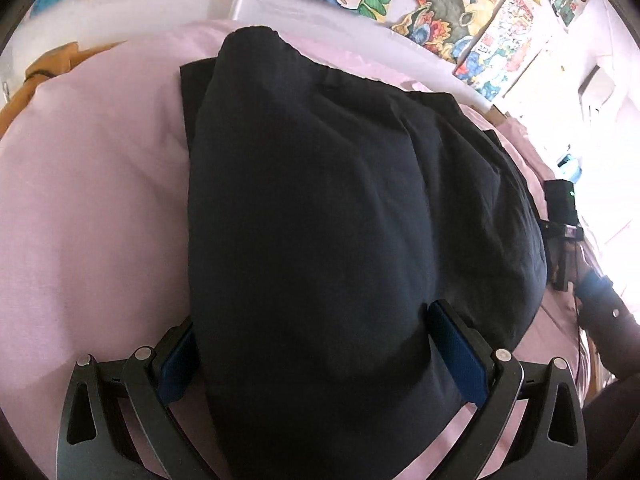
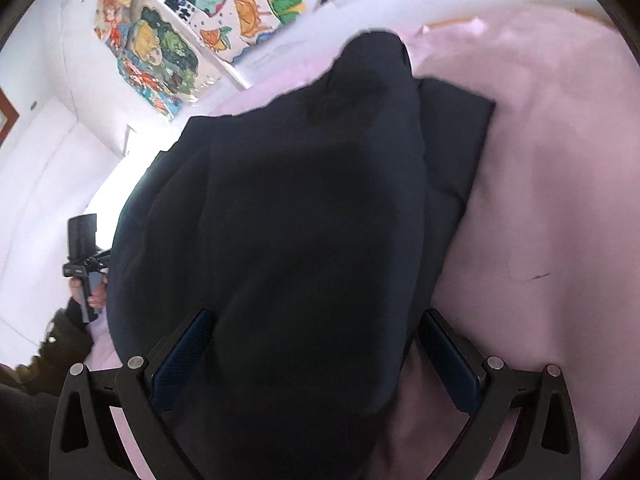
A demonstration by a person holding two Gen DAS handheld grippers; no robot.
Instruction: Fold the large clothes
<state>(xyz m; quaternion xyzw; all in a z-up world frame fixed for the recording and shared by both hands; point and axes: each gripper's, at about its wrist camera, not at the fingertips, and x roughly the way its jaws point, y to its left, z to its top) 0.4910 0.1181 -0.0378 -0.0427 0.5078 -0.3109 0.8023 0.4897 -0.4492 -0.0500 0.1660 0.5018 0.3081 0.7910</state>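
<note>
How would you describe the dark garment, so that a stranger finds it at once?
Look at the pink sheet that covers the bed under the wall of colourful drawings. On it lies the dark navy garment, a bulky, partly folded heap. It is the only dark cloth there, and both tools reach into it.

The dark navy cloth garment [image 1: 340,200] looks matt and softly creased, a thin woven fabric. Under it the pale pink cloth sheet [image 1: 92,200] is matt and finely wrinkled. The left gripper [image 1: 316,344] has matt black plastic arms, 2 blue pads [image 1: 460,356] with a fine dotted texture, and shiny metal pins.
</note>
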